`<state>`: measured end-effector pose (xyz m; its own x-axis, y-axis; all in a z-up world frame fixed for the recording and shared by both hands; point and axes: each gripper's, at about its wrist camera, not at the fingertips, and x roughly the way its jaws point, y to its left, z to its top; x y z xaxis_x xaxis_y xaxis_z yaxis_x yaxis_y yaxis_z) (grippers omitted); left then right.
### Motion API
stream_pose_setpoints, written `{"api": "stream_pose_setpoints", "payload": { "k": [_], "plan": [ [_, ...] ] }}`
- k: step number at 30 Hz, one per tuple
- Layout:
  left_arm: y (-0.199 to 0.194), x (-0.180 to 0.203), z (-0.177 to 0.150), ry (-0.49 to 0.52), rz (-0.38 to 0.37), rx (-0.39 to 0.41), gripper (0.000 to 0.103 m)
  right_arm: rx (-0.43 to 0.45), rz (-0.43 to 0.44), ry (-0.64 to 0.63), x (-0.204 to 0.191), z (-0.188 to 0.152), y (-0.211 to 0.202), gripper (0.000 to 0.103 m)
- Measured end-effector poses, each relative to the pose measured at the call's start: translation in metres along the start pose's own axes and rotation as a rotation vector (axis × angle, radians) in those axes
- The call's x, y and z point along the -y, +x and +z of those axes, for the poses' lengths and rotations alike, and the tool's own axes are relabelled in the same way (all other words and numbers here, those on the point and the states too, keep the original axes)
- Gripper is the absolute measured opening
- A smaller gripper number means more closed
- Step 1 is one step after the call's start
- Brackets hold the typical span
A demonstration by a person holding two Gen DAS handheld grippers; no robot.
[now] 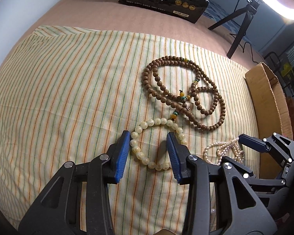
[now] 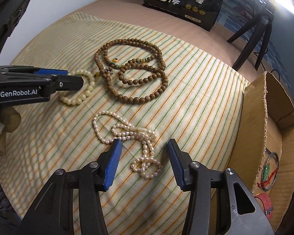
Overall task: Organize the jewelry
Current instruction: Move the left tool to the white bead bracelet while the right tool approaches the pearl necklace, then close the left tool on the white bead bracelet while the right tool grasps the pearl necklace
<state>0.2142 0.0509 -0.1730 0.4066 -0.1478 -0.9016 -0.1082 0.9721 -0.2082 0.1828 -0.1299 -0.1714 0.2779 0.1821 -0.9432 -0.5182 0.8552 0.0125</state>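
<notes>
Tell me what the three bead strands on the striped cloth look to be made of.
Brown bead strand: probably wood, matte, with visible grain. Cream bead bracelet: glossy, translucent, maybe resin or jade-like stone, with marks on the beads. White strand: likely pearls, irregular and softly lustrous.

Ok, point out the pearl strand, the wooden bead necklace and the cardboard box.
pearl strand (image 2: 145, 146): right wrist view, middle of strand.
wooden bead necklace (image 2: 162, 78): right wrist view, beads on right side.
cardboard box (image 2: 252, 121): right wrist view, outer wall.
</notes>
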Motion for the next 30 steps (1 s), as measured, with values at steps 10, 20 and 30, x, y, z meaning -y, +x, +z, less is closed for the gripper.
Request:
{"api": "stream_pose_setpoints", "payload": {
  "k": [10, 20, 30],
  "plan": [
    [0.001, -0.009, 0.001, -0.008, 0.018, 0.003, 0.012, 0.011, 0.079, 0.001, -0.002, -0.001, -0.002, 0.031],
    [-0.001, -0.009, -0.002, 0.002, 0.026, 0.015, 0.008, 0.007, 0.095, 0.003, 0.002, -0.002, 0.006, 0.031],
    [-0.014, -0.001, -0.004, 0.013, 0.004, 0.053, 0.006, 0.026, 0.128, -0.008, -0.007, -0.006, -0.007, 0.003]
  ]
}}
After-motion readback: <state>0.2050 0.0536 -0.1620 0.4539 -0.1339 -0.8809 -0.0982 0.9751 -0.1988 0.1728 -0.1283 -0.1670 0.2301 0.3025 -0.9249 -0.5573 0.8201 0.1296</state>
